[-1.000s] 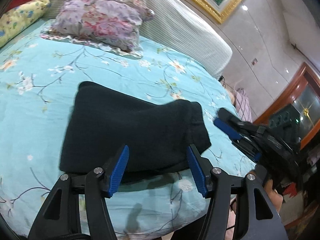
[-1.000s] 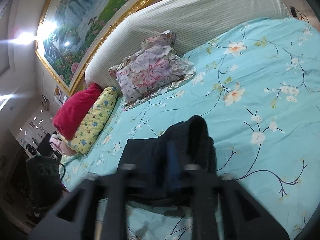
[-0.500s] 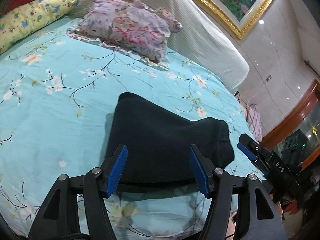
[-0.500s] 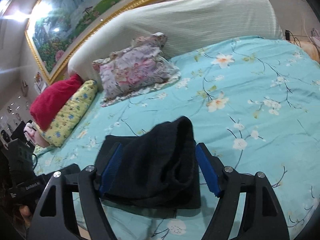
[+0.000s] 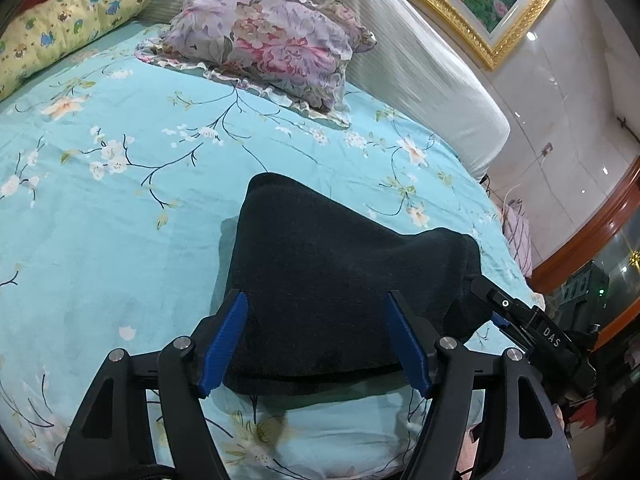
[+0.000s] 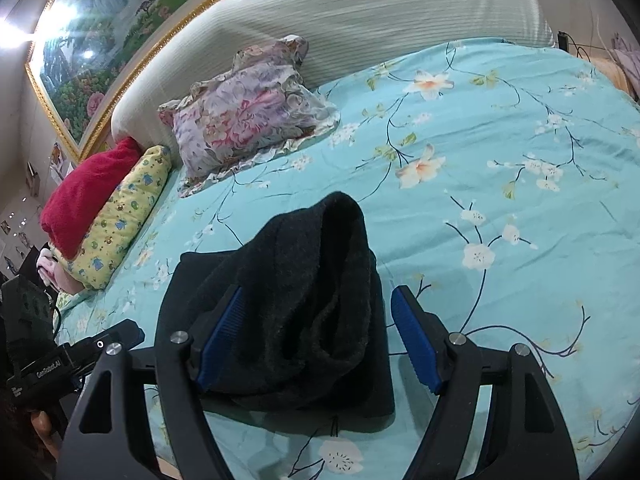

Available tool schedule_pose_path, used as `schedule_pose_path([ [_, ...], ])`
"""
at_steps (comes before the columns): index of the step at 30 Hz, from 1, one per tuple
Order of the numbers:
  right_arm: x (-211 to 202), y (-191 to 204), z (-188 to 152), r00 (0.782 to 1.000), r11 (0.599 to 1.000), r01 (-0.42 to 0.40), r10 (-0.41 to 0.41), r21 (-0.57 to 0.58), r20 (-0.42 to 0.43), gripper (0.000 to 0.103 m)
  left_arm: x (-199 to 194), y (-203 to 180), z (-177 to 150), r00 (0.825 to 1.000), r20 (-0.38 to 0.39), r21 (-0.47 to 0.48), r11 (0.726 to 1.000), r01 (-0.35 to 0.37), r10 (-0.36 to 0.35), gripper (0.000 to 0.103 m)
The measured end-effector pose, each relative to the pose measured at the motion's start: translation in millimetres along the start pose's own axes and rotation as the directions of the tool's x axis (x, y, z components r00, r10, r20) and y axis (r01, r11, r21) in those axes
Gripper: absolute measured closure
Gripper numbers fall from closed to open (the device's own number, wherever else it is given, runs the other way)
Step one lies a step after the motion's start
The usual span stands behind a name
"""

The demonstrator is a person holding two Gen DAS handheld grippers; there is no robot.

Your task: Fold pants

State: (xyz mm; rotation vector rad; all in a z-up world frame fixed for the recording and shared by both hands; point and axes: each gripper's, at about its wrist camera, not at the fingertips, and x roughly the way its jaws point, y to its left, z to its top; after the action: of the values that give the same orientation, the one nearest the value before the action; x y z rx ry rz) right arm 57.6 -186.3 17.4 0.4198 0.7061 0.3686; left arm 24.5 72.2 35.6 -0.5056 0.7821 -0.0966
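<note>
The black pants point(image 5: 332, 276) lie folded in a thick bundle on the turquoise floral bedspread point(image 5: 120, 216), near the bed's front edge. My left gripper point(image 5: 318, 340) is open, its blue pads on either side of the bundle's near edge, holding nothing. My right gripper point(image 6: 320, 336) is open too, its pads on either side of the bundle's raised, rumpled end point(image 6: 320, 280). The right gripper also shows in the left wrist view point(image 5: 528, 328) at the bundle's right end. The left gripper shows in the right wrist view point(image 6: 80, 356) at lower left.
A floral pillow point(image 5: 272, 44) leans on the striped headboard point(image 5: 420, 68). A yellow patterned pillow point(image 5: 60, 28) and a red cushion point(image 6: 84, 192) lie at the bed's left. A gold-framed painting point(image 6: 120, 28) hangs above. Wooden furniture point(image 5: 600, 232) stands right of the bed.
Both cameras have tilted and shifted, so the pants sit more centred between each gripper's pads. The right gripper's view was blurred with motion and is now steady. The pants have not changed shape.
</note>
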Motion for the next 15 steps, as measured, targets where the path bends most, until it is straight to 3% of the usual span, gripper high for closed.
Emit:
schedule_pose_path([
  [15,4.5,-22.8,-10.7,0.999,0.999,0.018,-0.017,0.03,-0.028,0.027,27.2,2.4,4.0,0.997,-0.038,0.031,0.997,-0.07,0.071,0.029],
])
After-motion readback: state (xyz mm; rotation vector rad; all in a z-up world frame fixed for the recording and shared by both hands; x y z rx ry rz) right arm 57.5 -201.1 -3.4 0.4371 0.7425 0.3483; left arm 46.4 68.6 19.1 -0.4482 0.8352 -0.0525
